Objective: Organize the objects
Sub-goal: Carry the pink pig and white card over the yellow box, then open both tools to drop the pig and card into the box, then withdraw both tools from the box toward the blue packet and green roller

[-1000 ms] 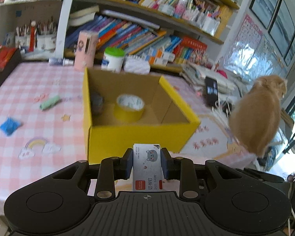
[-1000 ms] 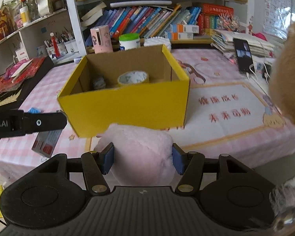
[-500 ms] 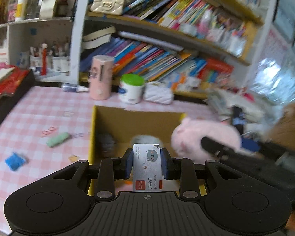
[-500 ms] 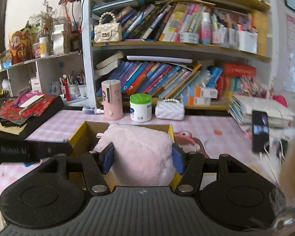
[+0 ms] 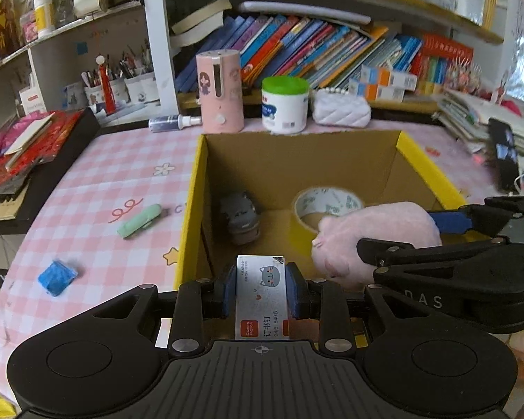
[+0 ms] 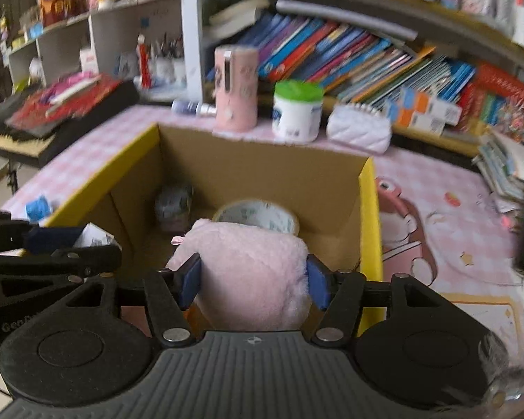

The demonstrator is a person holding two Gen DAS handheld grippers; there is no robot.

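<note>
Yellow cardboard box (image 5: 192,209) open-topped on pink checked tablecloth (image 5: 97,174), directly ahead of and below both sets of fingers. Pink plush pouch (image 6: 251,272) gripped between blue pads of right gripper (image 6: 253,281), held over box interior at the near wall; jaws roughly half open and just widened a little, pads apparently still pressing the plush sides. Tape roll (image 5: 326,206) on box floor just beyond the pouch. Grey rounded object (image 5: 241,218) on box floor, ahead of left fingers. Staples box (image 5: 262,296) clamped upright in left gripper (image 5: 261,291), jaws nearly closed on it, above box's near edge. Green stick (image 5: 139,221) and blue eraser (image 5: 57,277) on cloth, left of left fingers.
</note>
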